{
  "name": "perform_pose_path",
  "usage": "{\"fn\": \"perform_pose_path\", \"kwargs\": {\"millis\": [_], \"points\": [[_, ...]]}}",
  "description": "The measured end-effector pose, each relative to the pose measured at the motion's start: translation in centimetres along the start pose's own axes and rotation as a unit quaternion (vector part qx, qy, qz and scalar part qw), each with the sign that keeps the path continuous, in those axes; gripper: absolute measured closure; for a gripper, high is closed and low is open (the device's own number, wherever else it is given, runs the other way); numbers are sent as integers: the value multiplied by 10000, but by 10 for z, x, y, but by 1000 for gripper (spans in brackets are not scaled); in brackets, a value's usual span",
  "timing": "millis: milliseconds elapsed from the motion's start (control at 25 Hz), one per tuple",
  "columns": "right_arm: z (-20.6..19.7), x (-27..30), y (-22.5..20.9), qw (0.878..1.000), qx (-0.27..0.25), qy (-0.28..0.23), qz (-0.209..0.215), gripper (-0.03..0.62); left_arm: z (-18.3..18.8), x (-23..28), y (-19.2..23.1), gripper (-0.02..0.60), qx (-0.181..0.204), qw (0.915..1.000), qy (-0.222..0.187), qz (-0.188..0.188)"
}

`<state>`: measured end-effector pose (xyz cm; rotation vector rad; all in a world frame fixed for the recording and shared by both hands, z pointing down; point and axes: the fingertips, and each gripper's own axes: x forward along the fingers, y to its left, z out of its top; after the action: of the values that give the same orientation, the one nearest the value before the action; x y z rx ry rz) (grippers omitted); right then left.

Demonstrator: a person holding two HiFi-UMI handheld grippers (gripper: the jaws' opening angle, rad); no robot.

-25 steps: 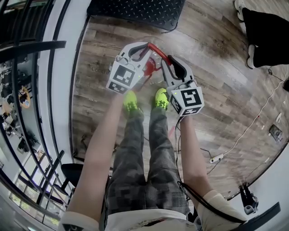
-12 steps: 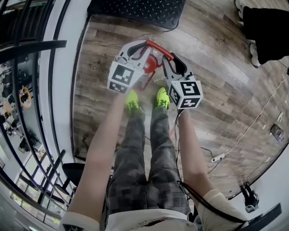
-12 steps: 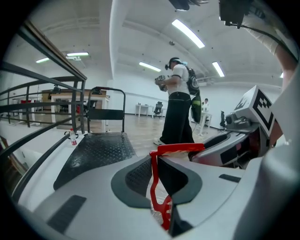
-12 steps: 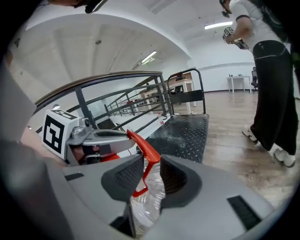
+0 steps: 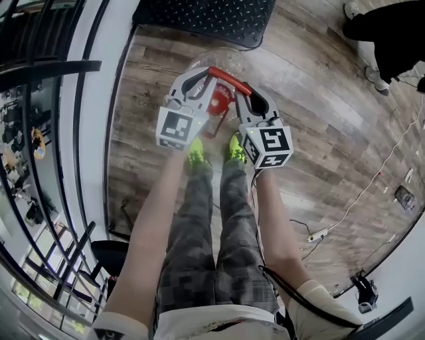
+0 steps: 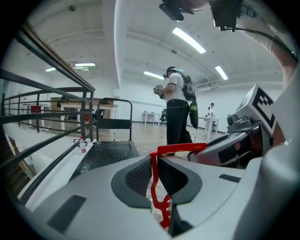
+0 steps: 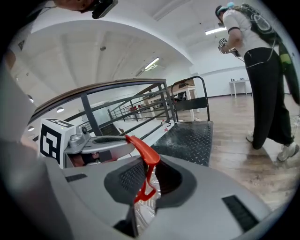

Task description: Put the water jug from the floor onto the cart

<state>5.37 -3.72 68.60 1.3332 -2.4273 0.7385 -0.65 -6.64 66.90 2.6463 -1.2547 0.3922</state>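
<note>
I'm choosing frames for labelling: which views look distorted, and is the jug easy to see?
Head view: fisheye bends the railing and floor planks; the clear water jug nearly vanishes, only its red handle stands out. Left gripper view: dark round vignette, bright ceiling lights glare. Right gripper view: same vignette, railing bowed.

Held side by side, left claw [image 5: 203, 74] clamps the red handle [image 5: 230, 78] while right claw [image 5: 248, 94] closes onto it.

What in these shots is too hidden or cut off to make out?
Water jug body: head view, covered by the left gripper and the right gripper, whose fingers are closing on the red handle.
Cart: head view, deck cut off by the top edge.
Small bottle: left gripper view, too small to read its label.
</note>
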Motion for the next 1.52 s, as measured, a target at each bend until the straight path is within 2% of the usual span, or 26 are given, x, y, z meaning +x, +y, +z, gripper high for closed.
{"fn": "perform_pose_path", "kwargs": {"millis": [320, 440, 640, 840, 1040, 1240, 1520], "points": [[84, -16, 34, 9993, -168, -304, 120, 540, 83, -22, 25, 538, 113, 9995, -188, 214], [117, -23, 47, 9987, -187, -438, 165, 542, 112, -31, 32, 538, 105, 9996, -132, 247], [160, -31, 70, 9975, -311, -592, 234, 543, 153, -51, 45, 538, 43, 9986, -331, 419], [189, -27, 81, 9962, -408, -737, 216, 543, 179, -59, 60, 540, -2, 9969, -555, 565], [217, -37, 82, 9946, -526, -885, 133, 544, 212, -58, 62, 540, 114, 9952, -773, 595], [237, -43, 90, 9941, -568, -905, 165, 545, 231, -63, 66, 540, 57, 9953, -782, 574], [261, -47, 99, 9927, -510, -1042, 342, 546, 250, -72, 72, 540, -51, 9937, -793, 789]]}}
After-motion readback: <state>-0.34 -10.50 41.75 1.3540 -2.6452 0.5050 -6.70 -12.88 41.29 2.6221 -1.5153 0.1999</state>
